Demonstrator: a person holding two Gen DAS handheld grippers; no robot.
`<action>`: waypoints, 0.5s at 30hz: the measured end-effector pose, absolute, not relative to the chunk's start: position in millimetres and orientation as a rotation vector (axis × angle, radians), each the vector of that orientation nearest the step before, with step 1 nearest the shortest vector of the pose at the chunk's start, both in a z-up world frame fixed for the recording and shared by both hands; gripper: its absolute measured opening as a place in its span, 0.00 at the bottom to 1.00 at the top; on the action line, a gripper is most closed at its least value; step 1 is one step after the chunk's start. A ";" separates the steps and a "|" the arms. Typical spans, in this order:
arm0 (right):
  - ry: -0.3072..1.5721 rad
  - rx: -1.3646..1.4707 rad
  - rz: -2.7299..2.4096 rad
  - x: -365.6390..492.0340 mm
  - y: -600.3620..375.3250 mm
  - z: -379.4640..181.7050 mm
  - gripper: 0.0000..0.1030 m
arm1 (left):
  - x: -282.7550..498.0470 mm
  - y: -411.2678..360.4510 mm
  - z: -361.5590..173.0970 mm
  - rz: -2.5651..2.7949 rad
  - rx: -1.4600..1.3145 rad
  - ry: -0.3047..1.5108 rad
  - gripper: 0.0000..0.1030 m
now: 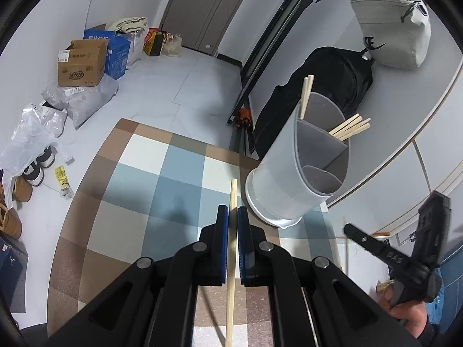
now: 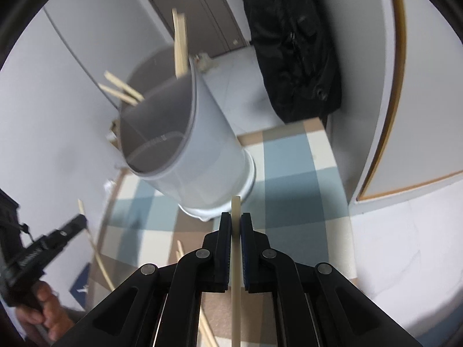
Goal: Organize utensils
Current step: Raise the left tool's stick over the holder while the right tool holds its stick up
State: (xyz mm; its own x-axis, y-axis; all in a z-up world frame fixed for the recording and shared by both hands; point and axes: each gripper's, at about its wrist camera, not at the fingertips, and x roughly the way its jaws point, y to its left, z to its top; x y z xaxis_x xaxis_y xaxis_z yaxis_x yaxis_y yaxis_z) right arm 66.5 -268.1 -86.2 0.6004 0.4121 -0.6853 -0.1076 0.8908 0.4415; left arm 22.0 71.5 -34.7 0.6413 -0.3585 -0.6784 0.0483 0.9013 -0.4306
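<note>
A grey round utensil holder (image 1: 292,170) with inner dividers stands on the checked mat (image 1: 139,190); several wooden chopsticks (image 1: 350,128) stick out of its compartments. It also shows in the right wrist view (image 2: 185,150). My left gripper (image 1: 233,217) is shut on a wooden chopstick (image 1: 231,260), just left of the holder's base. My right gripper (image 2: 236,222) is shut on a pale chopstick (image 2: 235,274), just in front of the holder's base. Loose chopsticks (image 2: 98,257) lie on the mat at the left of the right wrist view.
A black backpack (image 1: 315,98) leans beside a grey curved table top (image 1: 405,121) with a light bag (image 1: 393,26) on it. Cardboard boxes (image 1: 82,63), plastic bags and shoes (image 1: 37,167) lie on the floor at left. The other gripper and hand show at right (image 1: 405,266).
</note>
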 end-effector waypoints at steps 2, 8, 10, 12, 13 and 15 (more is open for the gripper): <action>0.828 0.417 0.335 63.0 -257.2 -72.9 0.05 | 18.3 69.6 -29.5 -0.243 -0.384 0.826 0.01; 0.670 0.466 0.386 50.3 -263.7 -38.1 0.05 | 5.5 61.5 -7.2 -0.280 -0.366 0.737 0.01; 0.643 0.475 0.392 49.4 -264.4 -28.3 0.05 | 3.9 58.6 -3.2 -0.288 -0.363 0.722 0.01; 0.613 0.480 0.399 51.9 -263.9 -20.1 0.05 | 2.2 55.6 4.8 -0.298 -0.356 0.703 0.01; 0.601 0.481 0.405 50.7 -263.4 -16.0 0.05 | 1.4 54.7 9.4 -0.302 -0.353 0.688 0.01; 0.564 0.472 0.412 48.6 -263.5 -6.3 0.05 | -0.1 53.4 18.5 -0.311 -0.347 0.660 0.01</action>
